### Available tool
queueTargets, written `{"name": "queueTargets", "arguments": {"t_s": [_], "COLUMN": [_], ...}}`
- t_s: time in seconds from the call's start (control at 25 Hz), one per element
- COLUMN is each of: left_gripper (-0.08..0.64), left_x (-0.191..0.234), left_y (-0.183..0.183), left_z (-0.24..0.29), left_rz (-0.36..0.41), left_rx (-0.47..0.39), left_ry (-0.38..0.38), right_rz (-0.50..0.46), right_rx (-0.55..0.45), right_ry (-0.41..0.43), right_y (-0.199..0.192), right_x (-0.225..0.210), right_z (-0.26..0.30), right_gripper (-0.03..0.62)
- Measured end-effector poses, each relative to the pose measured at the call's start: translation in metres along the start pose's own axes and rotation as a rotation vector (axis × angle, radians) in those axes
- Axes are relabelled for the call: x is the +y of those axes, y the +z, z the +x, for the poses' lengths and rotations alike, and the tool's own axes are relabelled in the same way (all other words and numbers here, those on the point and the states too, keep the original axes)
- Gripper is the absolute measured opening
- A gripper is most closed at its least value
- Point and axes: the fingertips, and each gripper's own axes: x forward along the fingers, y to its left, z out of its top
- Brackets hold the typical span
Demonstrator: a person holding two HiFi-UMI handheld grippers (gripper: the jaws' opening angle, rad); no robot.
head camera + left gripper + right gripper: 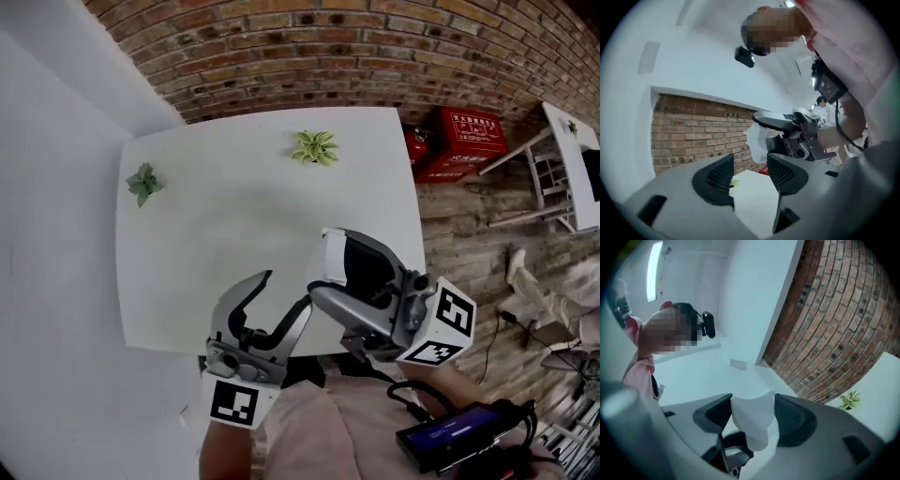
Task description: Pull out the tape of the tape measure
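My right gripper (pixel 326 268) is held over the near edge of the white table (pixel 234 225), shut on a white tape measure case (pixel 334 255). In the right gripper view the case (pixel 752 425) sits squeezed between both pads of the gripper (pixel 752 409). No tape shows outside the case. My left gripper (pixel 286 291) is just left of it, jaws wide apart and nothing between them. The left gripper view looks past its open jaws (pixel 750 171) at the right gripper (pixel 787 123) and the white case (pixel 757 140), a short way off.
Two small green plants (pixel 315 147) (pixel 143 183) stand at the far side of the table. A brick wall (pixel 328 47) runs behind. A red box (pixel 464 141) sits on the floor to the right. A dark device with a screen (pixel 450 436) hangs by the person's waist.
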Motion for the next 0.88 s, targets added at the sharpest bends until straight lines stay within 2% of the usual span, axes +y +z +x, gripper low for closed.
{"name": "queueTargets", "arguments": {"t_s": [0.12,0.24,0.32,0.48,0.56,0.64,0.76,0.88], "left_gripper": [0.236,0.227,0.195,0.176,0.175,0.161,0.141,0.104], "left_x": [-0.009,-0.007,-0.008,-0.016,-0.014,-0.008,-0.002,0.005], "left_y": [0.007,0.008,0.005,-0.003,-0.002,-0.002,-0.005,0.000], "left_z": [0.009,0.013,0.012,0.017,0.019,0.019,0.016,0.014], "left_rz": [0.116,0.157,0.169,0.301,0.376,0.416,0.374,0.252], "left_rx": [0.006,0.017,0.022,0.062,0.078,0.088,0.089,0.066], "left_ry": [-0.020,0.006,0.030,0.043,0.080,0.126,0.129,0.050], "right_rz": [-0.043,-0.071,-0.098,-0.123,-0.146,-0.174,-0.205,-0.224], "right_rx": [-0.036,-0.029,-0.022,-0.001,0.010,0.016,0.045,0.094], "right_ry": [-0.030,-0.045,-0.063,-0.092,-0.106,-0.122,-0.135,-0.111], "right_y": [0.003,0.001,-0.002,-0.007,-0.009,-0.012,-0.017,-0.020], "right_x": [0.002,0.004,0.004,0.008,0.015,0.020,0.020,0.019], "right_z": [-0.002,0.001,0.003,0.009,0.013,0.015,0.016,0.014], "right_gripper": [0.279,0.279,0.279,0.279,0.279,0.279,0.281,0.296]}}
